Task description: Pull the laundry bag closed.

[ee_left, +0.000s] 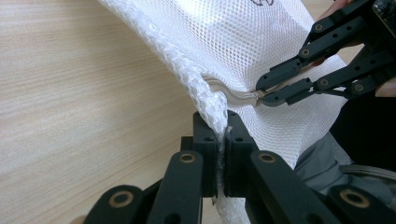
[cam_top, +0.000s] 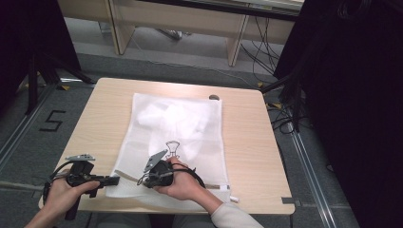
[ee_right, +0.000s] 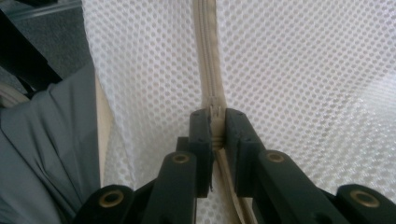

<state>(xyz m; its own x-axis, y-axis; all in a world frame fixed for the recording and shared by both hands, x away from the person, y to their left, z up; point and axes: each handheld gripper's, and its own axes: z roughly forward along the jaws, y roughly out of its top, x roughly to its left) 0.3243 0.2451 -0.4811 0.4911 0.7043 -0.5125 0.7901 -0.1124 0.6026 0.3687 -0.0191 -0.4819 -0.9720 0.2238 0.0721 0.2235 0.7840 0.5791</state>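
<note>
Resting surface: light wood tabletop (cam_top: 104, 118), bare around the bag.
Room: grey floor with a "5" marked at left, black stands and cables at both sides, pale furniture behind.
Nearby: small dark object (cam_top: 214, 97) at the far edge, well apart.
Mesh laundry bag (cam_top: 176, 137): lies flat mid-tabletop, white cloth inside, near edge lifted.
Left hand-held gripper (ee_left: 223, 128): clamped on the bag's near left corner.
Right hand-held gripper (ee_right: 215, 122): clamped on the beige zipper (ee_right: 208, 60), at its slider.
</note>
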